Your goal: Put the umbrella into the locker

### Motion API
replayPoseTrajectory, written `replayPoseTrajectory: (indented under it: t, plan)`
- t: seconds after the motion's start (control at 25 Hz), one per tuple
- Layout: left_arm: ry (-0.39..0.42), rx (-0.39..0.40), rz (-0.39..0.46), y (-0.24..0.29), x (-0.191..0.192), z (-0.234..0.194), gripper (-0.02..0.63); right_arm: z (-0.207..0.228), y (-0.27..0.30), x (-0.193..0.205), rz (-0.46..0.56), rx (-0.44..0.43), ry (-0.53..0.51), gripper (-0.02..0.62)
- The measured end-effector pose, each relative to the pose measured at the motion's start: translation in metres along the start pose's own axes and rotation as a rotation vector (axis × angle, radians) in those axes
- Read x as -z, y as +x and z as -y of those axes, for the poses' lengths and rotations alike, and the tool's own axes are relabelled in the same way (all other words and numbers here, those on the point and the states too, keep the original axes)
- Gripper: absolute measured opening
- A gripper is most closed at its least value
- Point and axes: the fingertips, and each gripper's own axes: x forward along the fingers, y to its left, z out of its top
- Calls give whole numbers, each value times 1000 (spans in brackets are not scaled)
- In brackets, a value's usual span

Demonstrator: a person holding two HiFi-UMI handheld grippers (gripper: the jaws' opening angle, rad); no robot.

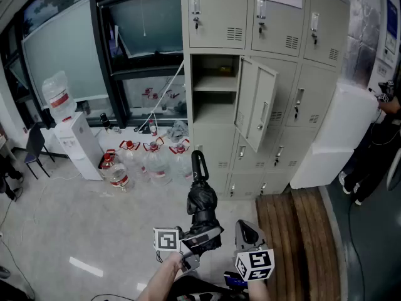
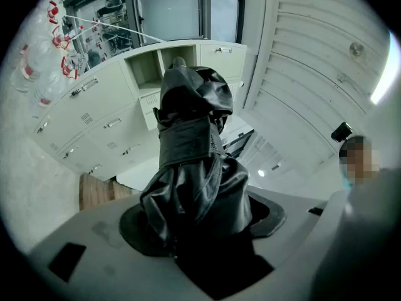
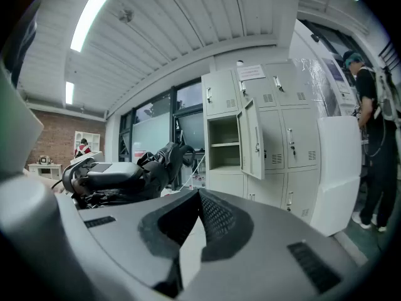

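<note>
Grey floor of a locker room, seen from a head cam looking steeply down. A bank of beige lockers [image 1: 219,17] lines the far wall. One door [image 1: 257,105] in the middle row hangs open to the right, baring a compartment [image 1: 213,96] w/ a shelf inside. On the floor by the bank's left end sit several big water bottles [image 1: 153,162] and a white dispenser [image 1: 78,143]. A wooden bench [image 1: 294,231] lies on the floor near the bank's right end, and a person [image 1: 376,137] stands at the far right edge.

We hold the umbrella [image 1: 202,199], black, folded and strapped tight, in our left gripper [image 1: 199,240]. Its jaws are clamped round the lower cloth part. The free end points up and away, approx. toward the open compartment. We judge it's gripped low so the free end can go in first. It is over open floor, well apart from the lockers, so the carry isn't done.

Our right gripper [image 1: 245,229] sits just beside the left one, jaws closed w/ nothing between them. It's prob. kept free for the door
</note>
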Motion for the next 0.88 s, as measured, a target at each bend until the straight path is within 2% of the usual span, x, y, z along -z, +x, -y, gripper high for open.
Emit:
replayPoseTrajectory:
  t: [0.44, 0.68, 0.88]
  plan:
    - [8, 1, -19, -10, 14, 7, 284, -11, -12, 2, -5, 1, -14, 0]
    - [-31, 13, -4, -11, 16, 12, 284, -13, -13, 4, -4, -7, 15, 0]
    - [27, -7, -21, -12, 10, 2, 285, -9, -4, 6, -14, -9, 8, 0]
